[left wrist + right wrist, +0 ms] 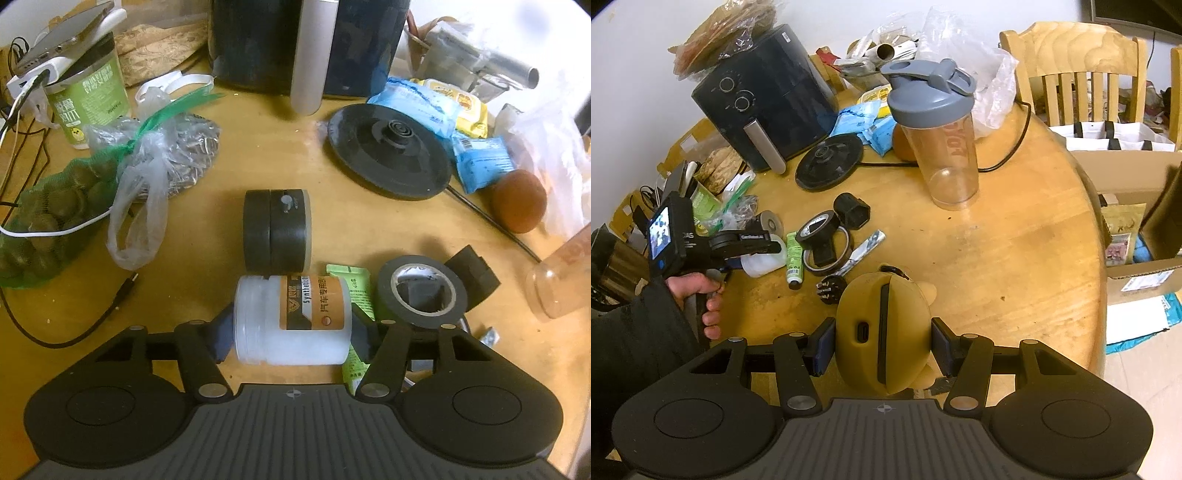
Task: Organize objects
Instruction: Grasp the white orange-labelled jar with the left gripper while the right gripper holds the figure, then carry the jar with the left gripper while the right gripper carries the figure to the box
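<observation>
Clear tabletop (1015, 258) beside shaker bottle (938, 144), seemingly.

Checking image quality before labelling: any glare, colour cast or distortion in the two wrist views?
Left wrist: warm yellow-green cast, blown-out white at the upper right behind the plastic bags, strong fisheye bend, dark corners; white jar sharp. Right wrist: more neutral light, wooden chair and table edge curved by the lens, mild glare on the shaker bottle.

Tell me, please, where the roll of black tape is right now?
In the left wrist view, the roll of black tape lies on the table, right of the white jar and green tube.
</observation>
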